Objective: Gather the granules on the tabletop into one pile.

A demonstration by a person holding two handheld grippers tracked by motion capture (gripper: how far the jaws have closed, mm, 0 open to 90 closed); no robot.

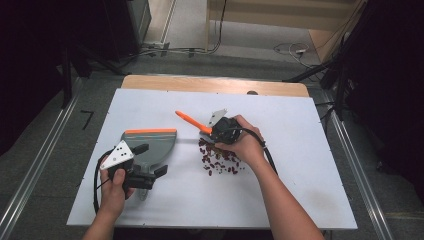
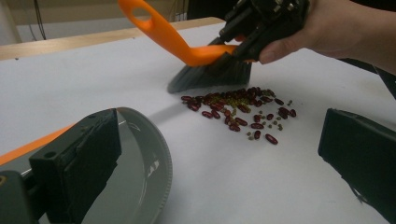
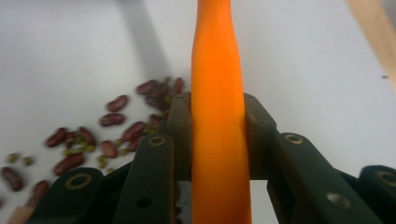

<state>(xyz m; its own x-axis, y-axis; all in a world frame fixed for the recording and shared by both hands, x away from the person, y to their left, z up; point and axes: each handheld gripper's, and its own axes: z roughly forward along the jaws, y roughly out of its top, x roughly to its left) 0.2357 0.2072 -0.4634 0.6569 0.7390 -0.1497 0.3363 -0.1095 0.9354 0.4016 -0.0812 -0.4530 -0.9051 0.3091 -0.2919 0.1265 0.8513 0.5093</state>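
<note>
My right gripper (image 1: 220,131) has its jaws clamped on the orange brush (image 2: 196,51), bristles touching the white surface (image 1: 300,170) just beside scattered beans (image 2: 238,114). My left gripper (image 1: 142,160) holds its jaws apart around the grey dustpan (image 1: 150,145), left of the beans.

- High view looks down and forward over the whole counter (image 1: 150,100).
- Left gripper view sits low, facing the beans (image 2: 238,114).
- Right gripper view, close up, shares those beans.
</note>
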